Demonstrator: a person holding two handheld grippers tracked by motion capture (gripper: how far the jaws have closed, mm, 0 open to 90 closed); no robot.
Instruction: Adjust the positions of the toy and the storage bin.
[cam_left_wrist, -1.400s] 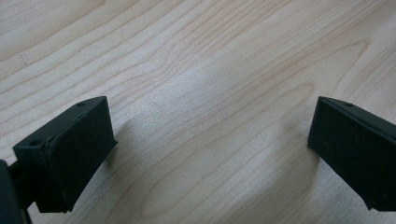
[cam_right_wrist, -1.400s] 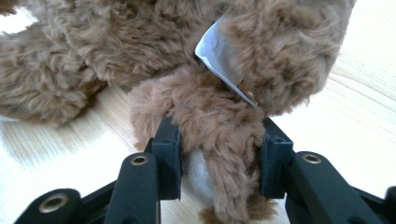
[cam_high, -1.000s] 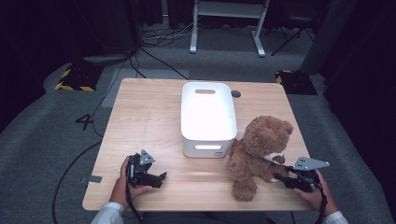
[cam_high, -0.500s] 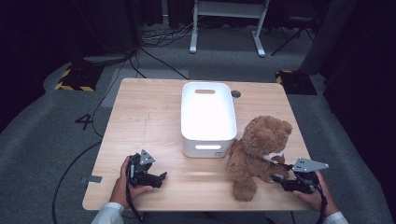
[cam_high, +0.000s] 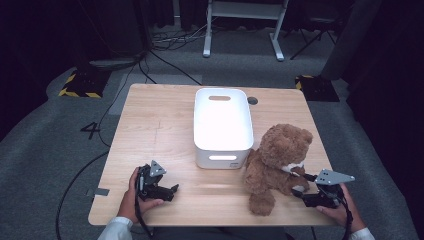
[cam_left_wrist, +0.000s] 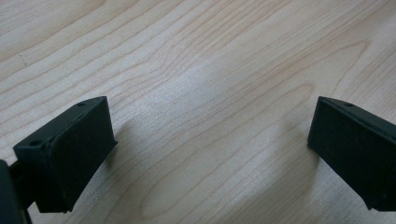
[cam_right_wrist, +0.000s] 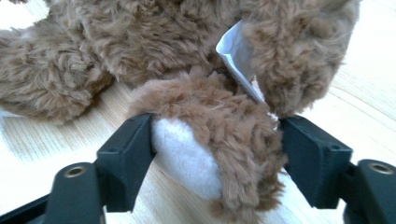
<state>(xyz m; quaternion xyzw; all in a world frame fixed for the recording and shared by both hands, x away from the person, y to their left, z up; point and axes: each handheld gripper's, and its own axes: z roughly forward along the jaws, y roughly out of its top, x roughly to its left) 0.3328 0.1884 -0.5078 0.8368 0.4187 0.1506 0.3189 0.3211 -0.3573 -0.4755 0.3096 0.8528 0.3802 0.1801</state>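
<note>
Beside the teddy bear (cam_high: 276, 162), the right tool (cam_high: 306, 189) has just been opening, paw between its jaws; left tool (cam_high: 172, 190) gapes wide over the bare wooden worktop (cam_high: 155, 120).

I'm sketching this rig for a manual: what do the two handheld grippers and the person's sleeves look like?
Both are black. The left gripper and right gripper each carry a grey three-cornered plate on top and end in two blocky black jaws with small round holes. A black cable trails from each. The sleeves at the cuffs are white.

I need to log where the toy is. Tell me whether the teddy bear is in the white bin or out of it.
Out. The teddy bear sits upright on the table, beside the white bin.
</note>
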